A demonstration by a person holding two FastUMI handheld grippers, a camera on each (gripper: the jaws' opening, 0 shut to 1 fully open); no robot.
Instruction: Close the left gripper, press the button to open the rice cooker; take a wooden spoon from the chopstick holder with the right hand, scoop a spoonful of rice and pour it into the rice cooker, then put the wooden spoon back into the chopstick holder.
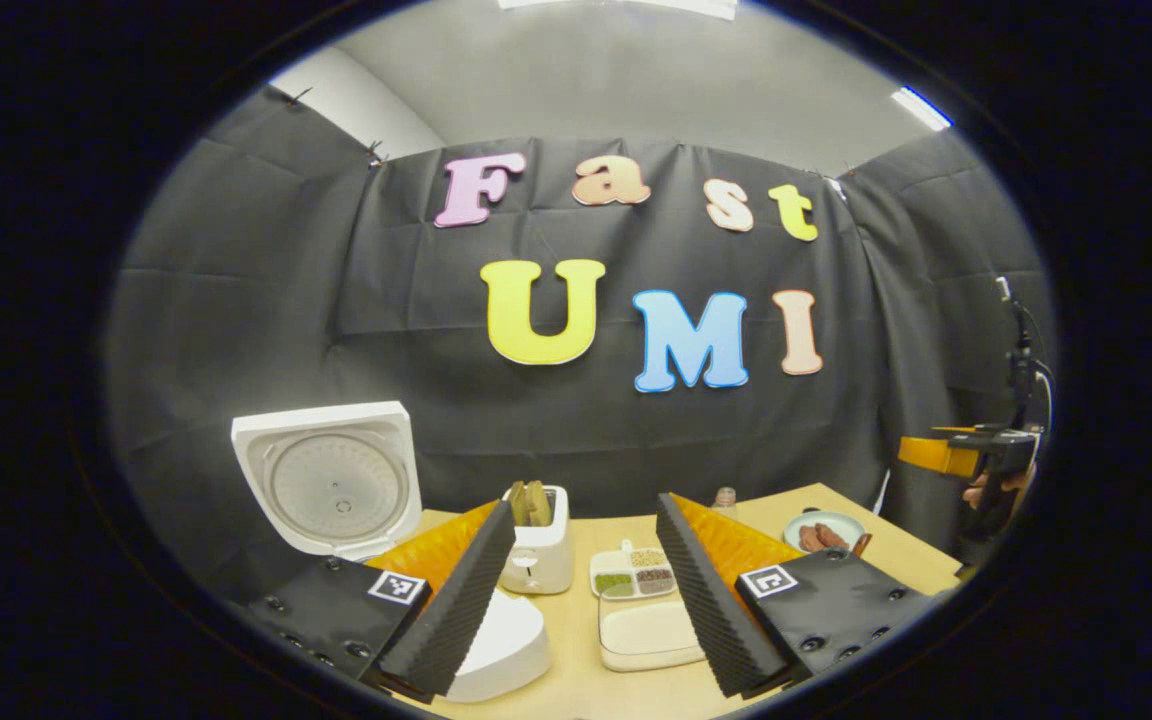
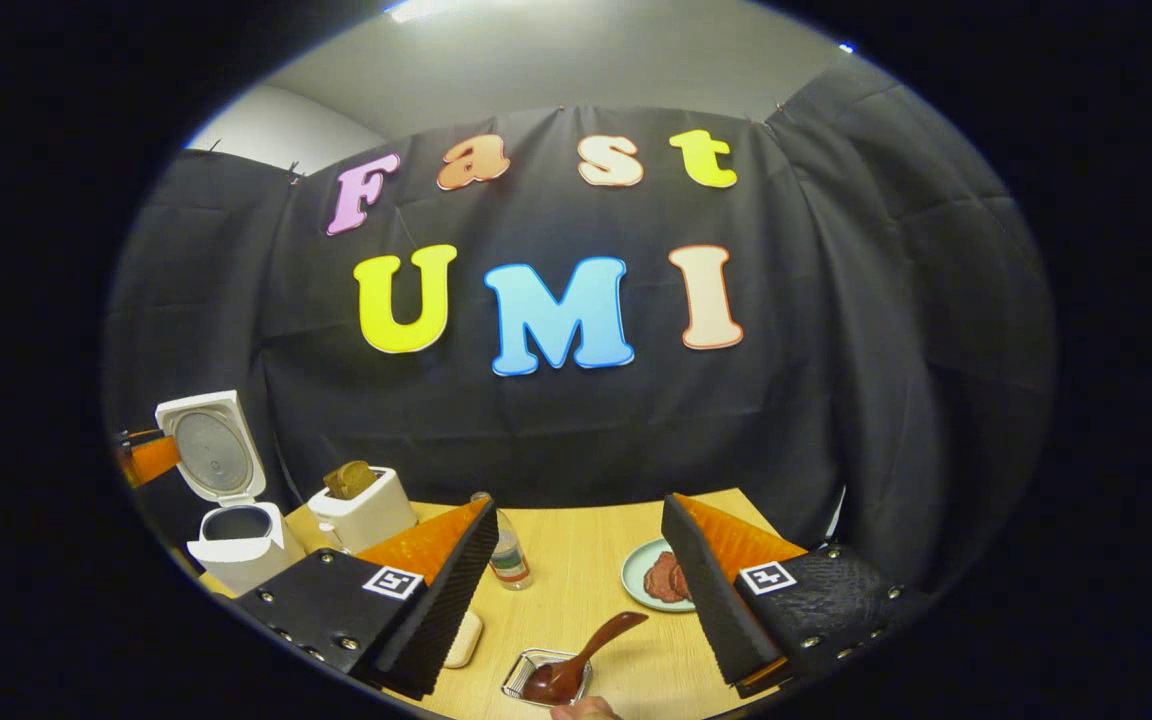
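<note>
1. In the left gripper view, the left gripper (image 1: 584, 600) sits at the bottom centre of the frame, its jaws spread wide and gripping nothing.
2. The rice cooker (image 1: 501, 650) lies at lower left beside the left finger, its lid (image 1: 328, 478) raised upright.
3. Between the fingers stand a toaster (image 1: 539, 548), a divided dish of grains (image 1: 633, 573) and a pale tray (image 1: 648, 634).
4. The right gripper (image 1: 966, 455) shows at the right edge, held by a hand.
5. In the right gripper view, the right gripper (image 2: 586, 600) is also wide apart and empty.
6. The wooden spoon (image 2: 581, 655) rests at bottom centre, its bowl in the chopstick holder (image 2: 534, 680), clear of both fingers.
7. A plate (image 2: 644, 578) lies beside the right finger, a bottle (image 2: 508, 556) by the left.
</note>
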